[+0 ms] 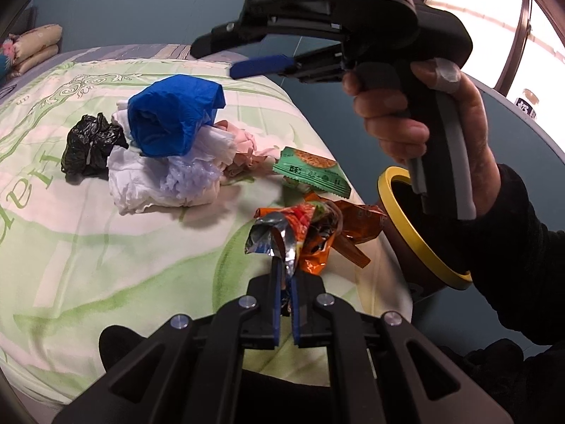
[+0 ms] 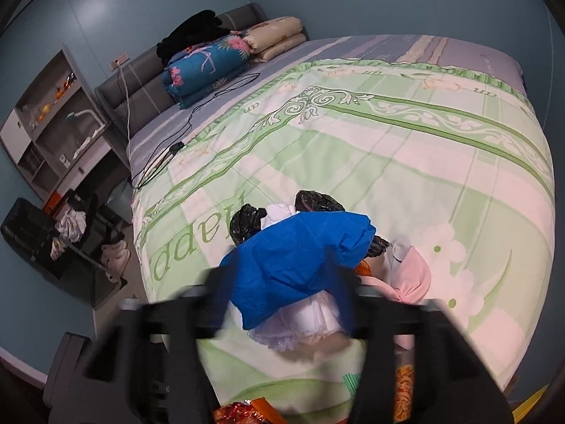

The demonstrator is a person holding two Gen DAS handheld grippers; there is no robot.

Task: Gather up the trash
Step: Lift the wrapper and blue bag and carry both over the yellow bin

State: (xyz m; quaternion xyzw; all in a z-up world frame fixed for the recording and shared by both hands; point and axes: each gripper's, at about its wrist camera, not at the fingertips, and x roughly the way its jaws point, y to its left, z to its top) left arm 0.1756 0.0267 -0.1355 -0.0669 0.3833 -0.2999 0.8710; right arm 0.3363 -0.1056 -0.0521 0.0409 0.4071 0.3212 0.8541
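Your left fingers are clenched on a crumpled foil snack wrapper, pinching its silvery tail right at the tips, so the left gripper hides how far the foil runs down between the pads. The wrapper bunches orange and red just beyond, and its far end overlaps a second orange wrapper that is partly cut off behind it. To the right, a brown bin with a yellow rim stands off the edge of the bed; your right hand and its dark sleeve cover much of the opening. Your right gripper hangs above the pile with its jaws apart and nothing between them; in its own view the fingers are smeared by motion blur and hard to read. Farther on the green-and-white quilt lies a green biscuit packet, then a heap of white tissue and plastic with a blue plastic bag on top, pink material tucked behind, and a black bag beside it. At the headboard, folded bedding sits stacked, small and distorted.
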